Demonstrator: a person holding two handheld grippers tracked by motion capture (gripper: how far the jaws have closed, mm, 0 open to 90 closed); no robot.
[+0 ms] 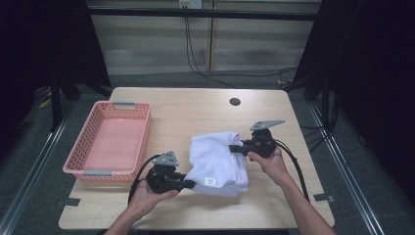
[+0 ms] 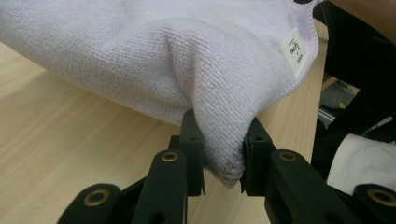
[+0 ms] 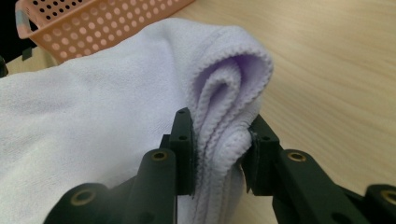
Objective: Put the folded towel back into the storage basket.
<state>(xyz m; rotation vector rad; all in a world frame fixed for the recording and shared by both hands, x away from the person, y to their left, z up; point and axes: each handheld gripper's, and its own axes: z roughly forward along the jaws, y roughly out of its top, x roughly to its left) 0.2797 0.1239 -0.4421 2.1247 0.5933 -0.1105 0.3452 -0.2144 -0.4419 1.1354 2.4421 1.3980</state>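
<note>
A folded pale lilac towel (image 1: 218,159) is seen on the table (image 1: 195,112) beside a pink basket (image 1: 110,142), a white label at its near edge. A plush corner is clamped by the left tool (image 2: 223,144). Layered hemmed folds are pinched by the right tool (image 3: 219,144).

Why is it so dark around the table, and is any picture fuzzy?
High view: light falls on the table, while both sides stay nearly black. Left gripper view: the towel looks sharp, its weave clear, but the corner behind its label is dim and blurred. Right gripper view: the towel's folded layers are crisp; the pink basket behind is soft.
</note>
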